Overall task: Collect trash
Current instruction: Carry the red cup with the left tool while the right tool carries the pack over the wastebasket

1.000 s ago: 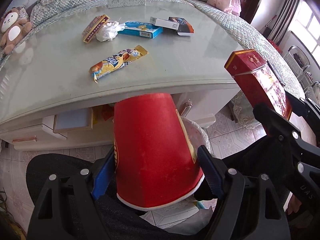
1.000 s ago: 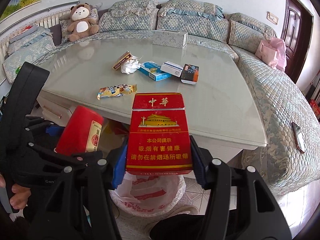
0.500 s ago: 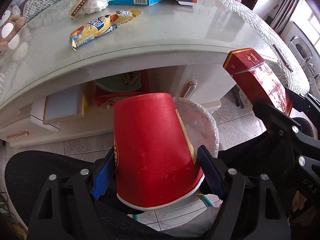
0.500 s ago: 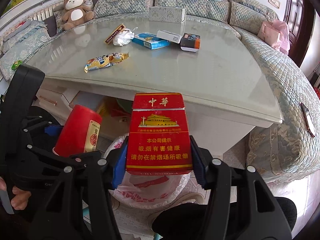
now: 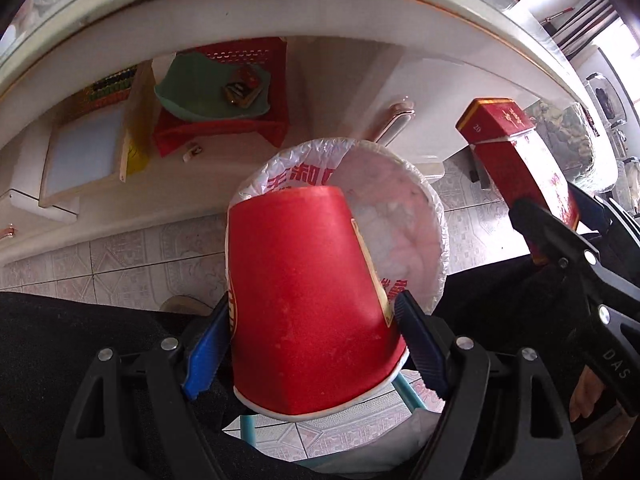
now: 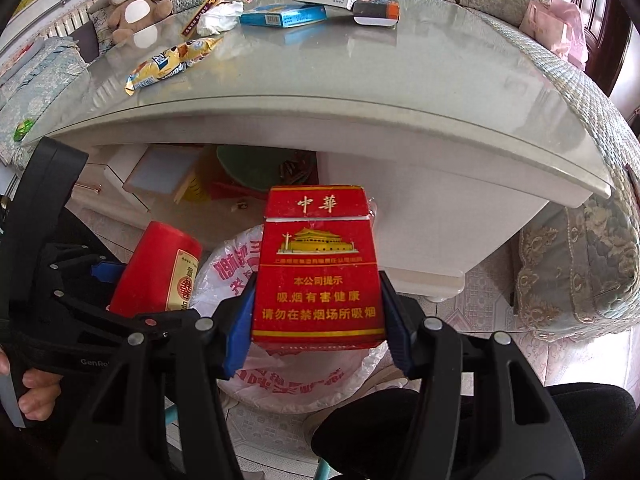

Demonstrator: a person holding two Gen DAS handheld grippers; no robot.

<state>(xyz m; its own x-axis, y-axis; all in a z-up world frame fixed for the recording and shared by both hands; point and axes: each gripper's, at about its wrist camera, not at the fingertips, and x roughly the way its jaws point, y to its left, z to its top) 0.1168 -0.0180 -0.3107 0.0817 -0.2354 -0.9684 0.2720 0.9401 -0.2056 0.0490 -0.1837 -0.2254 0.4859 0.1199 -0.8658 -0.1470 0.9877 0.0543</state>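
From the left wrist, my left hand-held gripper (image 5: 314,344) is clamping a light, crushable red paper cup (image 5: 308,296) by its walls above the bag-lined white bin (image 5: 434,220) on the tiled floor.

From the right wrist, my right hand-held gripper (image 6: 318,314) is pinching a stiff red cardboard cigarette pack (image 6: 318,264) by its sides, below the glass-topped counter (image 6: 400,80) littered with wrappers.

A red paper cup (image 5: 308,300) hangs upside down over the white-lined round bin (image 5: 400,216) — beside it a red cardboard cigarette pack (image 6: 318,272), upright, lid closed, above the same bin.
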